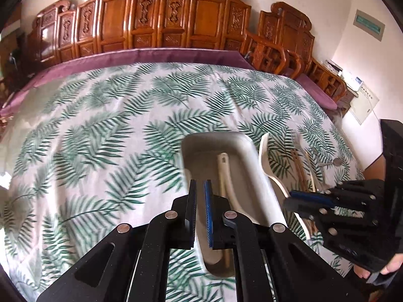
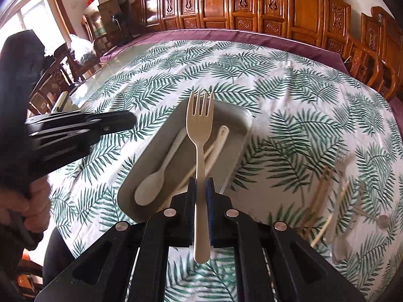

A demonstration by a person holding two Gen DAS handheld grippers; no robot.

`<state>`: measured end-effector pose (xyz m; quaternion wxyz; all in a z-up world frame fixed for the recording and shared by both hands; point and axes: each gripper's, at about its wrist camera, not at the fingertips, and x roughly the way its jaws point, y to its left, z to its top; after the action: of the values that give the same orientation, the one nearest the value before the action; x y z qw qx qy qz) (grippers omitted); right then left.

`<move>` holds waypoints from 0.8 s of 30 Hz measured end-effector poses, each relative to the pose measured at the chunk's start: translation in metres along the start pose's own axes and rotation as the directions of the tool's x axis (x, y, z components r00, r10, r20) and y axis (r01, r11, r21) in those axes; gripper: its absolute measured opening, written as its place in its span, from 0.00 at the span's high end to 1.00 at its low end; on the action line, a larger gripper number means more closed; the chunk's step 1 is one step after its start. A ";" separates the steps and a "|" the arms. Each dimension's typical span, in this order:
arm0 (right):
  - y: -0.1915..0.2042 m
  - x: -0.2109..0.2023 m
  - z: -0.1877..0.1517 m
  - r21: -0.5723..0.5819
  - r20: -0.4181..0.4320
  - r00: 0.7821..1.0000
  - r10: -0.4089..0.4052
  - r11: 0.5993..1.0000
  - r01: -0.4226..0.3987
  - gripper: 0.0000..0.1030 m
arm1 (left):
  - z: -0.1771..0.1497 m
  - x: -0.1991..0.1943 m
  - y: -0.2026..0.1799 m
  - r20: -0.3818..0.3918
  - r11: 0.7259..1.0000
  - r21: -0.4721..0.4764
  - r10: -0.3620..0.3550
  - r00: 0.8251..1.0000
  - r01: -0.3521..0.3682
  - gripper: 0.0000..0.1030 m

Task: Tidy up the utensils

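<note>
My right gripper [image 2: 200, 181] is shut on the handle of a cream plastic fork [image 2: 200, 136], whose tines point away from me over the grey tray [image 2: 236, 115]. Inside the tray lie a cream spoon [image 2: 153, 183], a second cream utensil [image 2: 220, 138] with a hole in its handle, and a thin chopstick [image 2: 199, 166]. In the left wrist view my left gripper [image 1: 200, 185] hangs over the near end of the tray [image 1: 241, 141], shut with nothing in it. To its right there, the right gripper [image 1: 288, 197] carries the fork [image 1: 267, 156].
Loose utensils lie on the leaf-print cloth right of the tray: wooden chopsticks [image 2: 320, 188], a metal fork [image 2: 341, 161], a metal spoon [image 2: 382, 220]. Carved wooden chairs [image 2: 309, 10] ring the table's far side. A person's hand [image 2: 37, 201] grips the left tool.
</note>
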<state>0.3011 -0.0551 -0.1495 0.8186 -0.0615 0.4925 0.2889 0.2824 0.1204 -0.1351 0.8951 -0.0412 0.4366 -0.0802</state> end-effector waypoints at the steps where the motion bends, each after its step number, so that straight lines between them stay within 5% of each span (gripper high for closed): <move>1: 0.001 0.004 0.002 0.004 -0.002 1.000 0.003 1.000 -0.003 0.91 | -0.001 -0.005 0.002 0.010 1.000 0.003 0.013 1.000 -0.013 0.95; 12: 0.008 0.039 0.018 0.033 -0.037 0.999 0.000 0.999 0.001 0.90 | -0.006 -0.030 0.023 0.056 1.000 -0.017 0.025 0.998 -0.024 0.94; 16: 0.008 0.045 0.018 0.041 -0.047 0.999 -0.005 0.999 0.006 0.89 | -0.008 -0.032 0.022 0.063 1.000 -0.012 0.028 0.998 -0.027 0.82; 24: -0.011 0.019 0.003 0.059 -0.008 1.000 0.006 0.998 -0.006 0.88 | -0.011 -0.033 0.006 0.056 1.000 0.000 0.019 0.998 -0.019 0.82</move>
<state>0.3162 -0.0552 -0.1661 0.8173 -0.0369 0.5042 0.2764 0.2541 0.1326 -0.1177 0.9077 -0.0392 0.4118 -0.0708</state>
